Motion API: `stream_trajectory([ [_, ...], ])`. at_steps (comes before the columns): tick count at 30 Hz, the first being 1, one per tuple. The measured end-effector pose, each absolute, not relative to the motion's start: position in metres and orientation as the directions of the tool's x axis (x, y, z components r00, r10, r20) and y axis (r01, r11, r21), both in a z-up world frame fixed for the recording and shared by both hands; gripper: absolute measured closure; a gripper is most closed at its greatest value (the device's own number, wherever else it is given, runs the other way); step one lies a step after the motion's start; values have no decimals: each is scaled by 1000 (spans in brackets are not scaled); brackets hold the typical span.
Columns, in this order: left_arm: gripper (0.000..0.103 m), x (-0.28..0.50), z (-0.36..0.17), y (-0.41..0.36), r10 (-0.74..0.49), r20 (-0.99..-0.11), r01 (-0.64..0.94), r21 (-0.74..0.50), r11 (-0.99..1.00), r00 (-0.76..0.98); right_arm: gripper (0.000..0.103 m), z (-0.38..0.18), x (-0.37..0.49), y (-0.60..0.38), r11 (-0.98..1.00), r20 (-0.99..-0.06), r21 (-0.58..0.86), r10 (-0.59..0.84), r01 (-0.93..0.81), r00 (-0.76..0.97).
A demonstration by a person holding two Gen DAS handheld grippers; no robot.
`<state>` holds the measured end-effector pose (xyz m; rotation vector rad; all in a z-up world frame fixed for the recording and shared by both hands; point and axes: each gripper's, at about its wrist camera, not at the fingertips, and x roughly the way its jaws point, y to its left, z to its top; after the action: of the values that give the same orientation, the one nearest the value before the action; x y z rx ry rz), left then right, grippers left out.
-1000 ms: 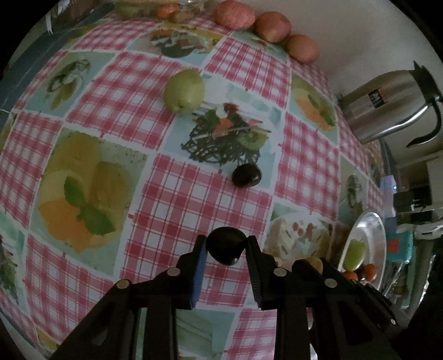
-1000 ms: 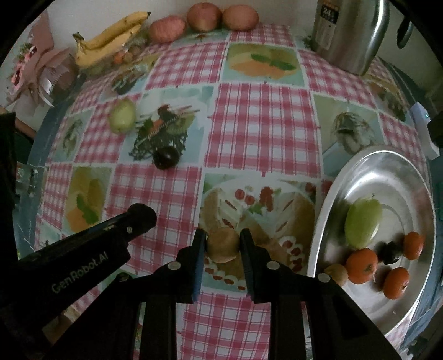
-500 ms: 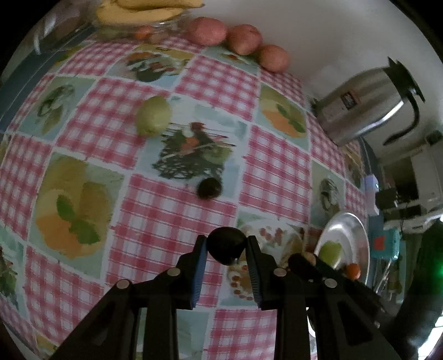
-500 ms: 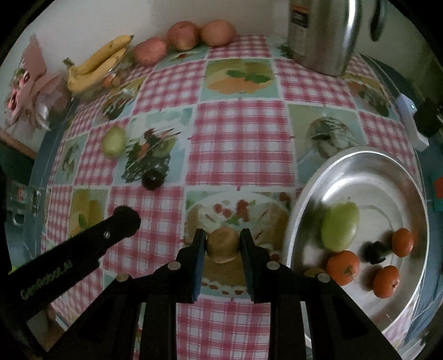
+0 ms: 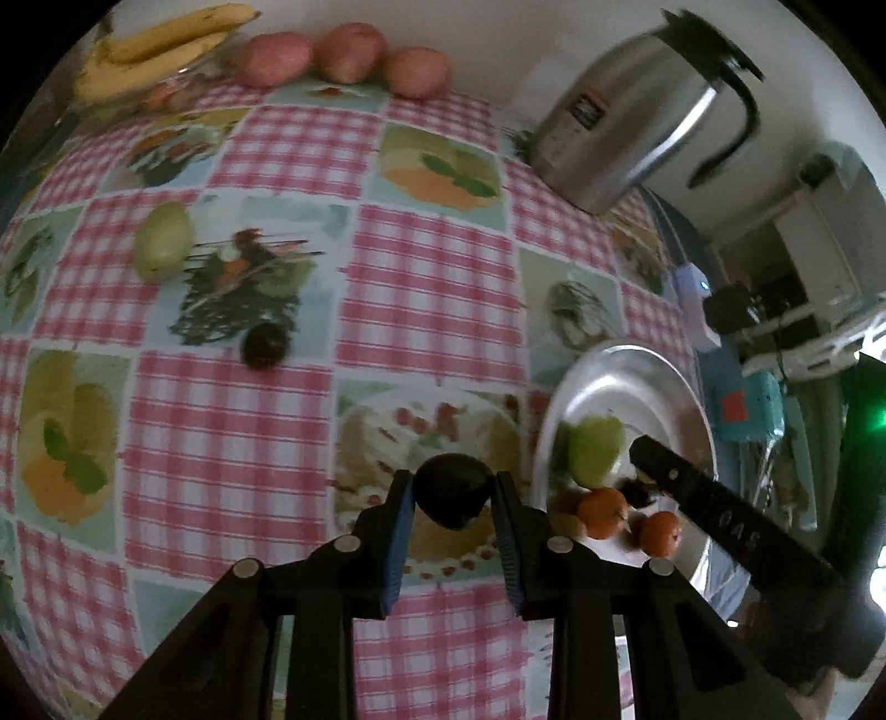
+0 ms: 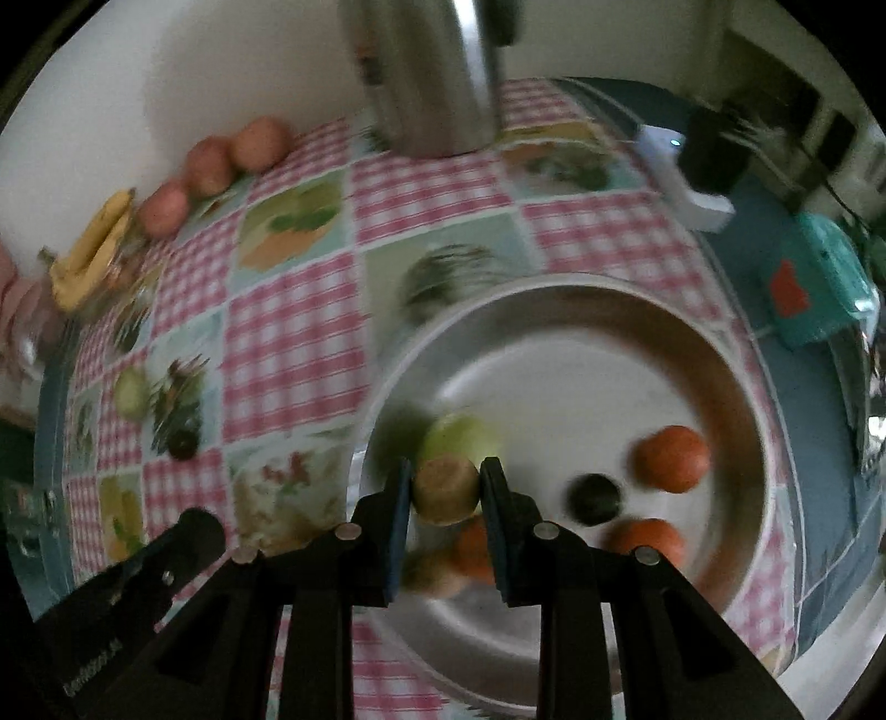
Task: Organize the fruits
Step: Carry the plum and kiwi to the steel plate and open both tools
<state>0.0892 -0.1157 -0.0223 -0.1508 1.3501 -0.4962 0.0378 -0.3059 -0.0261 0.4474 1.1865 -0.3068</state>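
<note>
My left gripper (image 5: 451,498) is shut on a dark plum (image 5: 453,490), held above the tablecloth just left of the silver plate (image 5: 637,376). My right gripper (image 6: 446,490) is shut on a brown kiwi (image 6: 446,487), held over the plate's (image 6: 581,310) left part. On the plate lie a green pear (image 6: 462,437), several oranges (image 6: 671,458), a dark plum (image 6: 595,498) and a brownish fruit (image 6: 434,573). A green pear (image 5: 163,239) and a dark plum (image 5: 266,344) lie loose on the cloth at the left.
A steel thermos jug (image 5: 620,127) stands at the back right. Three reddish round fruits (image 5: 343,52) and bananas (image 5: 160,47) line the far edge. A white device (image 6: 686,183) and a teal box (image 6: 825,282) lie right of the plate.
Both grippers have moved right toward the plate with their fruit. The right gripper now hangs over the plate; the left is near its left rim.
</note>
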Motion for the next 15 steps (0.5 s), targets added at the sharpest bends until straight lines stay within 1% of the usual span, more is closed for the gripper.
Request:
stream_trajectory([
  [5,73,81,-18,-136,-440,-888,325,-380,866,135,77,-26,25,-333,826,-932,184,-25,533,361],
  [11,73,71,-19,-165,-444,-883,413,-350,841,155,77,-25,22,-347,793,-921,187,-64,580,385],
  [15,73,67,-22,-180,-465,-868,457,-348,819,172,76,-31,20,-354,776,-920,206,-54,597,388],
])
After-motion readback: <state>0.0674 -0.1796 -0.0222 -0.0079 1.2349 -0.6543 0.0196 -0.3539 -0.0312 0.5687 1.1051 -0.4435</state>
